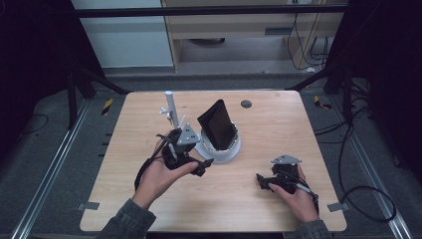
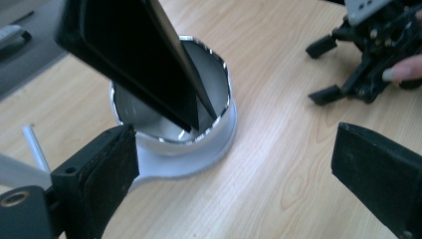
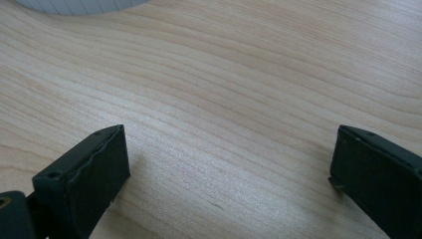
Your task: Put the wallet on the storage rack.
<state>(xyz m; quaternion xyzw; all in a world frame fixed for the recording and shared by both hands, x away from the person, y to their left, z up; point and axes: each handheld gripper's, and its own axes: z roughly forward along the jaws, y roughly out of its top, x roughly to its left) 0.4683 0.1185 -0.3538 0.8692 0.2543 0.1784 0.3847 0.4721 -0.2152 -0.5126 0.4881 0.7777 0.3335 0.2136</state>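
Nearest the lower edge of the high view, your right gripper (image 1: 262, 180) rests low over the bare table (image 1: 278, 119) at lower right, jaws spread wide with nothing between them; its own view confirms only wood grain in the gap. Left of centre, your left gripper (image 1: 205, 167) is also released, jaws parted and aimed toward the middle of the frame, just short of the white holder (image 1: 221, 152).

In the left gripper view, that holder (image 2: 199, 154) sits just beyond the jaws: a round white base with a shiny metal-lined cup. Standing in it, leaning toward the upper left of the frame, is the black wallet (image 2: 134, 55), a flat folded piece with a matte, leather-like face and a thin edge showing along its right side. In the high view the wallet (image 1: 217, 124) rises well above the cup rim, tilted.

It will likely handle as light and fairly stiff across its faces, but with some give where it folds, and the smooth cover may slide under a weak pinch. Take it on the exposed upper part, jaws closing across the two flat faces, well above the rim so the fingers clear the metal lip. Lift along its lean; the holder looks light enough to tip or drag if the wallet catches.

Farther back, at upper left of the tabletop, a small white upright post (image 1: 170, 103) stands behind your left gripper.
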